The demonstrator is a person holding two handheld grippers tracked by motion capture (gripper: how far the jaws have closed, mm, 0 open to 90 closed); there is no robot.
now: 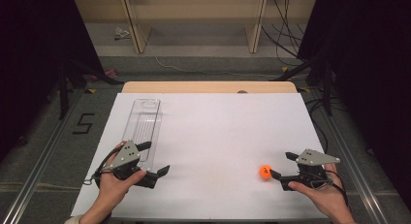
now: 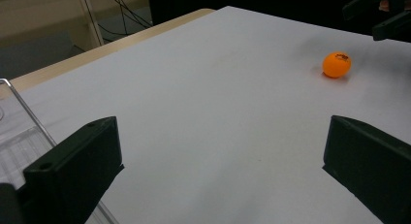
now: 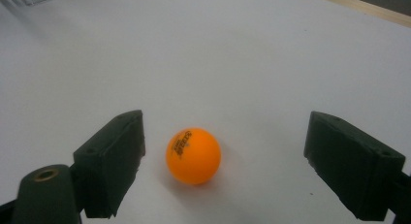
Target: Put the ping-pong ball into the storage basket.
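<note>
Right, the orange ball [image 1: 265, 172] is sitting loose on the white surface [image 1: 213, 136], over on the right-hand side and close to the near edge. The right tool [image 1: 281, 166] is lined up on it, jaws spread wide, and in the right gripper view the ball [image 3: 193, 155] sits between the two black jaws, nearer the left one, with white surface showing on both sides of it. So nothing is pressing on it; this is an approach, not a hold.

Over on the left, the left tool [image 1: 156, 158] rests low on the surface with its jaws wide apart as well, nothing between them. Its far jaw lies over the near end of the clear plastic tray [image 1: 144, 122], the long tray that runs away from the person down the left side. From the left gripper view a corner of that tray [image 2: 22, 136] shows by the left jaw, and the ball [image 2: 336, 64] sits well across the sheet.

Where does that leave things? By my reading, very early. The ball has not been lifted, and as far as I can make out the tray has nothing in it. What looks to be left is the whole job: close on the ball, carry it across, and probably set it into the tray, though that destination is my guess.
</note>
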